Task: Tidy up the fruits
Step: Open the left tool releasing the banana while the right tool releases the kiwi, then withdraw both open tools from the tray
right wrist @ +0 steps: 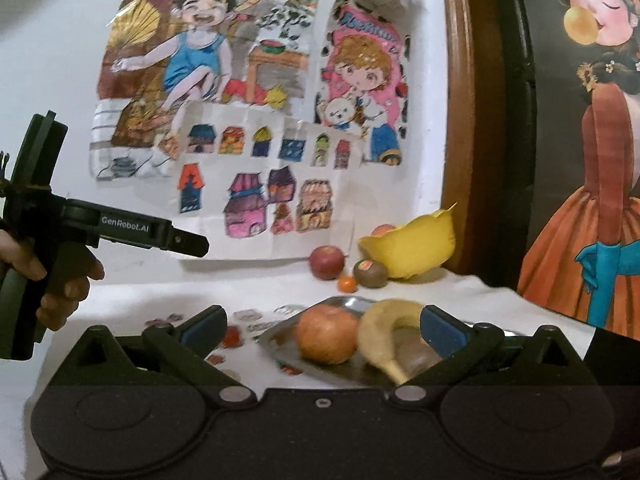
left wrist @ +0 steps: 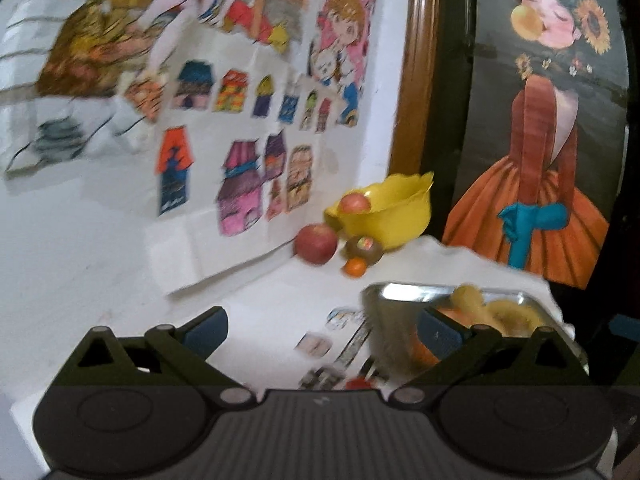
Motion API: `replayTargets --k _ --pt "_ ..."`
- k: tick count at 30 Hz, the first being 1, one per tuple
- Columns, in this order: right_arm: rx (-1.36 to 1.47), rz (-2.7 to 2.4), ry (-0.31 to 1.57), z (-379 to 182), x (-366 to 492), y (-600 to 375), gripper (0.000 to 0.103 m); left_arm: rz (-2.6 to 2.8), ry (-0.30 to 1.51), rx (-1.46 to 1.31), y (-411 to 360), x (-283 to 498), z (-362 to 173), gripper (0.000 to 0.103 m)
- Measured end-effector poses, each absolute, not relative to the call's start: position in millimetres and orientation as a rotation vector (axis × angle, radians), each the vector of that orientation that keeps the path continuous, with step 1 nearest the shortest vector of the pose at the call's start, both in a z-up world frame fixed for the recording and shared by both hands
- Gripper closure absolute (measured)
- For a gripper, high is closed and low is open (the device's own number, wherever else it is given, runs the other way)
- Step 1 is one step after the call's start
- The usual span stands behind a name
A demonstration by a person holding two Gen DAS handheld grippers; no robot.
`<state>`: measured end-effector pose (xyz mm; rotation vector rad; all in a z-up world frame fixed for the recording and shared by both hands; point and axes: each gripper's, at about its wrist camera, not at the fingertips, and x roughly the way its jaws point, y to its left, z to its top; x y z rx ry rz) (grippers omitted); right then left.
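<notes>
Hovering wide open and empty, both grippers, left and right, faced loose red apple at 12 o'clock, likely bound for yellow bowl.

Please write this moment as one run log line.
left gripper: open, empty | right gripper: open, empty | metal tray: apple, banana | yellow bowl: behind

Home: children's drawings on wall, framed painting.
</notes>
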<state>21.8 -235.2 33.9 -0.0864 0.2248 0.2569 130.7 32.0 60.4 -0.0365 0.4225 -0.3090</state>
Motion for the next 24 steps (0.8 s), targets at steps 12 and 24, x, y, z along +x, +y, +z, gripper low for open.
replayTargets --k 12,24 --pt "-0.065 0.244 0.349 9 5 -212 0.001 -0.345 0.537 0.027 56 101 22 0.0" --pt "-0.01 0.111 0.437 -22 -25 -211 0.001 -0.404 0.579 0.03 43 92 5 0.0"
